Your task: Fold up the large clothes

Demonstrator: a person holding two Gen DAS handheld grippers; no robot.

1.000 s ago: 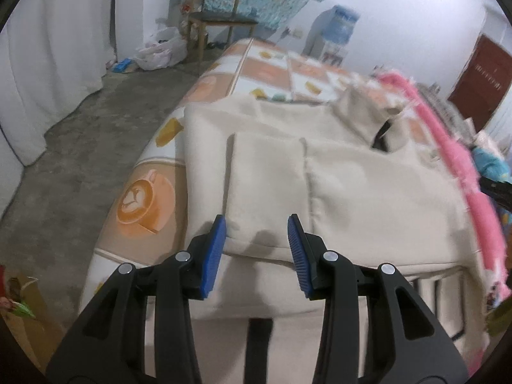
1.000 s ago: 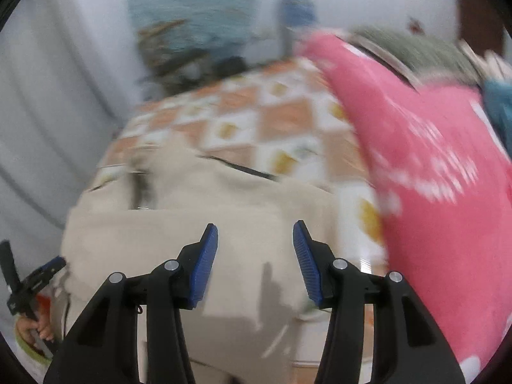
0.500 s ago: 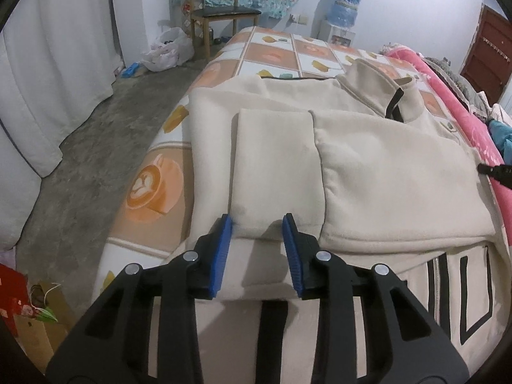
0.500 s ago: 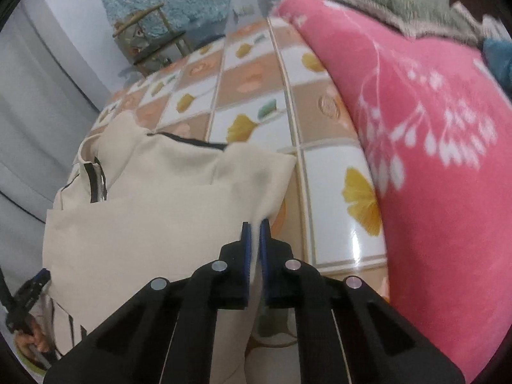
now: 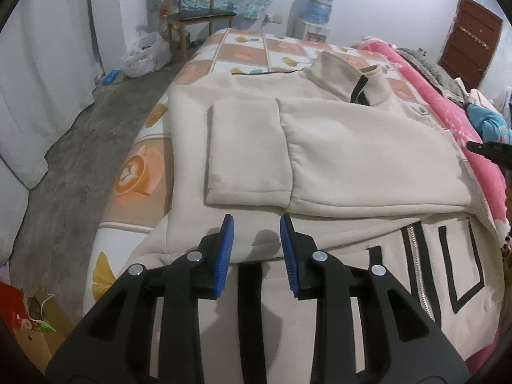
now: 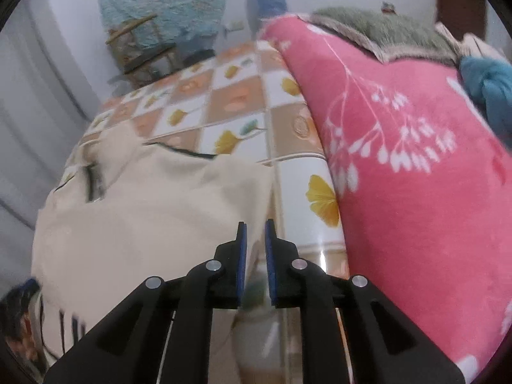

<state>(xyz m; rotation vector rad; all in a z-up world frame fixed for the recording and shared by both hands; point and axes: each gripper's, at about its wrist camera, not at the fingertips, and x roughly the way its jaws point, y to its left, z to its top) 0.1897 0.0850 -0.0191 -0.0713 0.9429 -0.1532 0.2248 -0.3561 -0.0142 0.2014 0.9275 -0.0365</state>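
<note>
A large cream zip jacket point(image 5: 352, 147) with black lettering lies on the bed, both sleeves folded across its chest, collar at the far end. My left gripper point(image 5: 256, 240) is open and empty, hovering over the jacket just below the sleeve cuff point(image 5: 246, 185). In the right wrist view the jacket point(image 6: 153, 211) lies left of center. My right gripper point(image 6: 254, 249) has its jaws a narrow gap apart at the jacket's right edge, and I cannot tell whether cloth is between them. The right gripper's tip shows in the left wrist view point(image 5: 489, 148).
The bed has a checked orange and white sheet point(image 5: 140, 172). A pink blanket point(image 6: 416, 176) is piled along the right side. A wooden chair point(image 5: 192, 16), a water dispenser point(image 5: 316, 9) and plastic bags point(image 5: 144, 54) stand beyond the bed. Concrete floor point(image 5: 73, 160) lies left.
My left gripper has drawn back from the sleeve cuff toward the hem, still open. My right gripper, closed half a second ago at the jacket's edge, has parted slightly and shifted.
</note>
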